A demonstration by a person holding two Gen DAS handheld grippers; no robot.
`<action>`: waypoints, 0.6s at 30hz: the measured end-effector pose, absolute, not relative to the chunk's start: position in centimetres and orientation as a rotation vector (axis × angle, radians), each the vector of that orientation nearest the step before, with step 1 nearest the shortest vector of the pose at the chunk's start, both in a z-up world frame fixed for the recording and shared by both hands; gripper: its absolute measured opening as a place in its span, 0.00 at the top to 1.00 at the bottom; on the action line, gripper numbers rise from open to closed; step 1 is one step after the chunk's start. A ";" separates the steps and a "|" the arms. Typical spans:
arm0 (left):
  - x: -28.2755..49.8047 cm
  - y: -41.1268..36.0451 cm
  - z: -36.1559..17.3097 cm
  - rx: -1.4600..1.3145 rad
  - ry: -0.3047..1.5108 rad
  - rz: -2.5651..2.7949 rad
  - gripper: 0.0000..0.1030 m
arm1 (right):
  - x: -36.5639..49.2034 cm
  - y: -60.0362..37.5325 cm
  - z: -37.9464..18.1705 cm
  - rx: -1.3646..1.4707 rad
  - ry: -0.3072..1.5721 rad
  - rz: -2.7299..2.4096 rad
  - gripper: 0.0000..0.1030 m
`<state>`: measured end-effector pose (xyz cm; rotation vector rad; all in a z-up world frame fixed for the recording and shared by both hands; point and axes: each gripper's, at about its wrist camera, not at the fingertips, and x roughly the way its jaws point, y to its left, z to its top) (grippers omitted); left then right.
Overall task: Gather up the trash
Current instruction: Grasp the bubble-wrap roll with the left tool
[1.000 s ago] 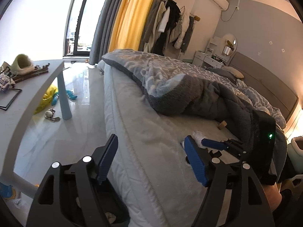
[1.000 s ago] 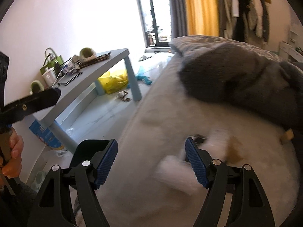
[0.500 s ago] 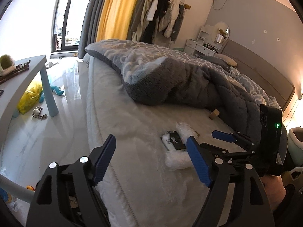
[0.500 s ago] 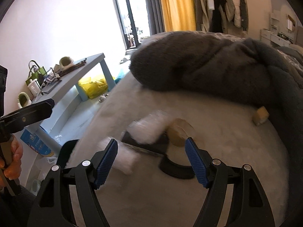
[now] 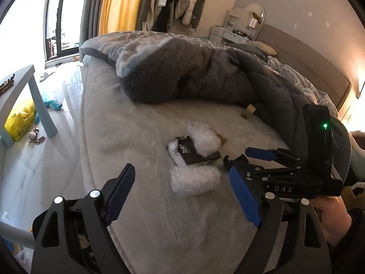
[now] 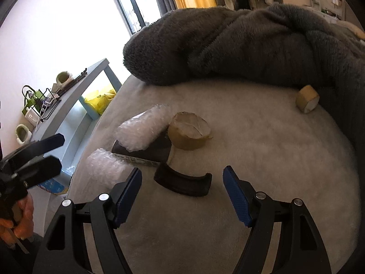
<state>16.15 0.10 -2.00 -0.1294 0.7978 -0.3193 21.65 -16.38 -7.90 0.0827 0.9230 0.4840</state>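
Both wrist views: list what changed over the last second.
Both grippers closed in on the trash pile: left gripper, whose jaws have just been opening, faces the bubble wrap roll; right gripper faces the black curved piece. Nothing grasped. The trash stayed put.

I note both grippers, left gripper (image 5: 182, 196) and right gripper (image 6: 182, 196): black frames, ribbed blue pads, silver screws. Right unit carries "DAS" lettering, green indicator light; dark sleeve (image 5: 351, 244) worn.

You have a rumpled grey blanket (image 5: 205, 68) heaped across the bed. Beside the bed stands a light blue table (image 6: 75, 100), with a yellow bag (image 5: 20, 118) on the floor under it. Yellow curtains (image 5: 121, 4) hang by the window.
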 end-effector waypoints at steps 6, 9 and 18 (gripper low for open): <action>16.7 -1.1 -3.4 -0.103 0.854 -0.325 0.15 | 22.3 -16.5 -9.0 0.106 0.945 0.497 0.28; 17.0 -1.5 -4.0 -0.090 0.879 -0.326 0.15 | 22.5 -16.7 -9.2 0.101 0.949 0.501 0.36; 17.9 -2.9 -5.2 -0.078 0.908 -0.329 0.15 | 22.7 -17.7 -8.4 0.117 0.928 0.538 0.47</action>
